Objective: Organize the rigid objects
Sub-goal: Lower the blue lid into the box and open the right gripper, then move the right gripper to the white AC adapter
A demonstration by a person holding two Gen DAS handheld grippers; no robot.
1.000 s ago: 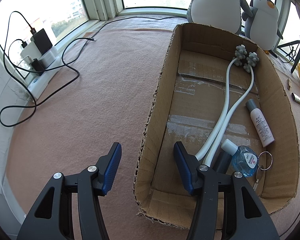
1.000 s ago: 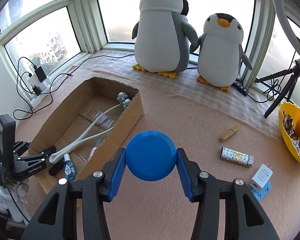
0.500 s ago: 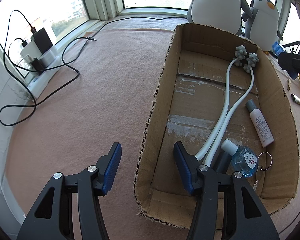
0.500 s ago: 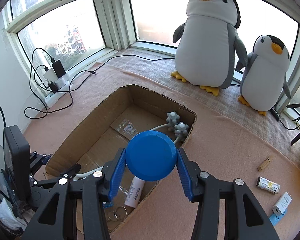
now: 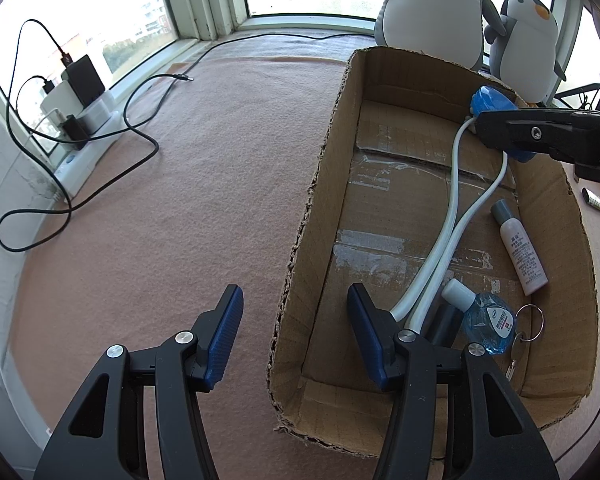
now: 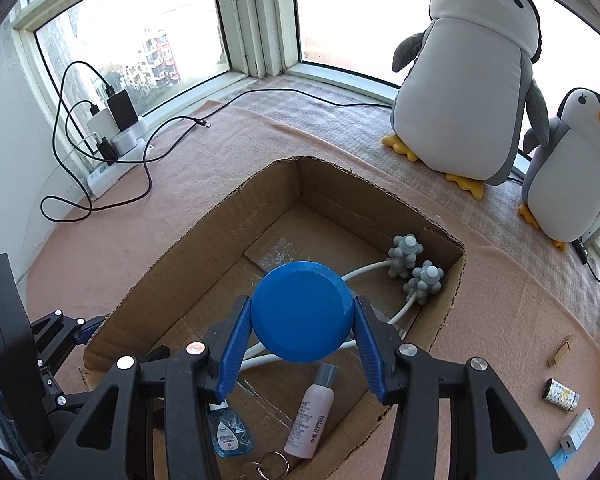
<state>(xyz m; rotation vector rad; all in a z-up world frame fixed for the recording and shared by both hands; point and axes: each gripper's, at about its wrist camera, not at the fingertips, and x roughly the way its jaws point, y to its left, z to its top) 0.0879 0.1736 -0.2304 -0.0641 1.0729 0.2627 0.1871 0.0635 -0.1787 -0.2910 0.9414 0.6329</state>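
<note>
A round blue disc (image 6: pixel 302 316) is pinched between the pads of my right gripper (image 6: pixel 302 309), which hangs over the open cardboard box (image 6: pixel 204 232). In the left wrist view that gripper (image 5: pixel 496 118) reaches in from the right above the box's far end, with the disc (image 5: pixel 490 100) at its tip. The box holds a white two-armed massager (image 5: pixel 452 200), a pale bottle (image 5: pixel 520 248), a small blue bottle (image 5: pixel 484 320) and a key ring (image 5: pixel 530 320). My left gripper (image 5: pixel 295 292) stands open astride the box's near left wall (image 5: pixel 320 152), and its pads do not touch the wall.
Two plush penguins (image 6: pixel 468 80) stand behind the box by the window. A power strip with chargers and looping black cables (image 6: pixel 116 140) lies at the left. A clothespin (image 6: pixel 560 352), a patterned cylinder (image 6: pixel 560 394) and a white charger (image 6: pixel 578 432) lie on the pink cloth at the right.
My right gripper has carried the blue disc leftward from the open cloth to above the box, and it now shows in the left wrist view. The left gripper has not moved.
</note>
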